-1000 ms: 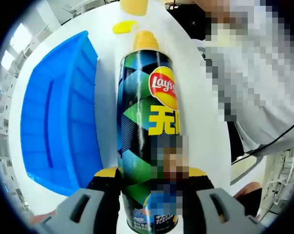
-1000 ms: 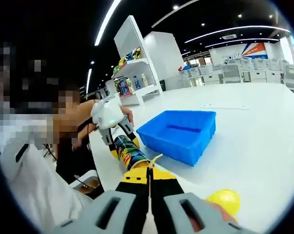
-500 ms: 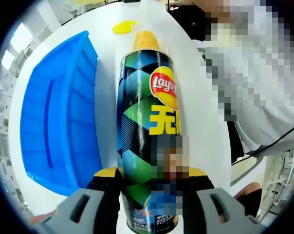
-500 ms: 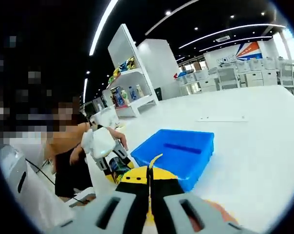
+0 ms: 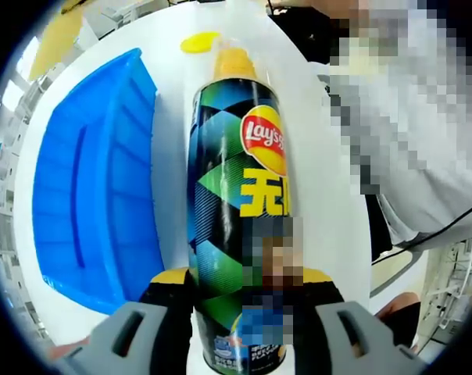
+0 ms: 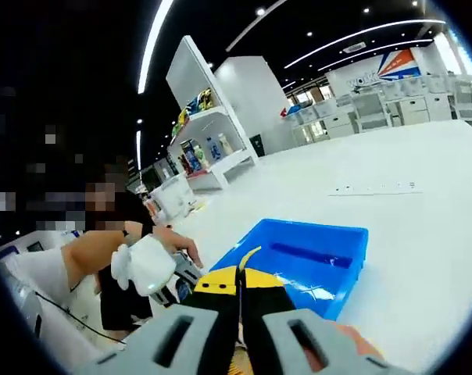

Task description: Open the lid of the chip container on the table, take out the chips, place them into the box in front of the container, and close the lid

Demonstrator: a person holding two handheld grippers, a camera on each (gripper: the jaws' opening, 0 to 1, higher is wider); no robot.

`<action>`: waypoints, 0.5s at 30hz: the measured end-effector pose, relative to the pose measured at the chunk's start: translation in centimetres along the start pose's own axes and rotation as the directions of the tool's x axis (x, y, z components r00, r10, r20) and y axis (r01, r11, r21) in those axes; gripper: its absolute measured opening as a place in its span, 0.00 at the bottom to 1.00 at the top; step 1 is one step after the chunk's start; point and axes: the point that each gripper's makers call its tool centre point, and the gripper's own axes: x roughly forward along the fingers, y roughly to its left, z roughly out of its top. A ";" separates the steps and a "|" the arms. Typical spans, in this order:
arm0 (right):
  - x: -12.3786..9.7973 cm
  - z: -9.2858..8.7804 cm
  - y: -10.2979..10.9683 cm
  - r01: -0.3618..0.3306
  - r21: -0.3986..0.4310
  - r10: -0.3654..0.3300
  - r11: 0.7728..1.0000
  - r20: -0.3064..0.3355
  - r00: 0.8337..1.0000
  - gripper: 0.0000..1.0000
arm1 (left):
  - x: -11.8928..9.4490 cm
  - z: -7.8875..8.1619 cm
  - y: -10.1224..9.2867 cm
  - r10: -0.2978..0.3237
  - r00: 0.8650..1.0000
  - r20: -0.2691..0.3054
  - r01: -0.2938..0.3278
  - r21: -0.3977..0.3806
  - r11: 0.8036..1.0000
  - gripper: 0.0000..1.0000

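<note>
Two grippers are at work here. In the left gripper view, the left gripper [image 5: 240, 301] is clamped around the tall cylindrical chip can [image 5: 237, 211], a black, green and blue patterned tube with a red and yellow logo, its yellow-tipped black jaws pressing on either side of the can's near end. The can lies along the white table [image 5: 318, 180], pointing away, and pale yellow chips [image 5: 234, 62] show at its open far end. Just beyond that end, a round yellow lid [image 5: 199, 42] lies flat on the table. Left of the can, just beside it, sits the blue rectangular plastic box [image 5: 95, 195]. On the right, a person in a white top [image 5: 423, 133] stands at the table edge.

In the right gripper view, the right gripper [image 6: 241, 285] has its jaws pressed together, pinching a thin curved yellow chip [image 6: 248, 258] that sticks up between the tips. Behind the chip lies the blue box [image 6: 314, 258], and at near left a person's hand [image 6: 169, 246] grips the left gripper's white handle [image 6: 142, 266].
</note>
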 end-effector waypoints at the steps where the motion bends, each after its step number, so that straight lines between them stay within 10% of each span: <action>1: 0.4 0.0 -0.2 0.004 0.008 -0.004 1.000 -0.004 1.000 0.01 | 0.0 0.0 0.0 0.000 1.000 -0.001 0.000 0.000 1.000 0.49; 15: 6.9 -2.3 -4.3 0.076 0.113 -0.063 0.991 -0.119 0.991 0.02 | 0.0 0.0 0.3 0.000 1.000 0.008 0.000 -0.002 1.000 0.50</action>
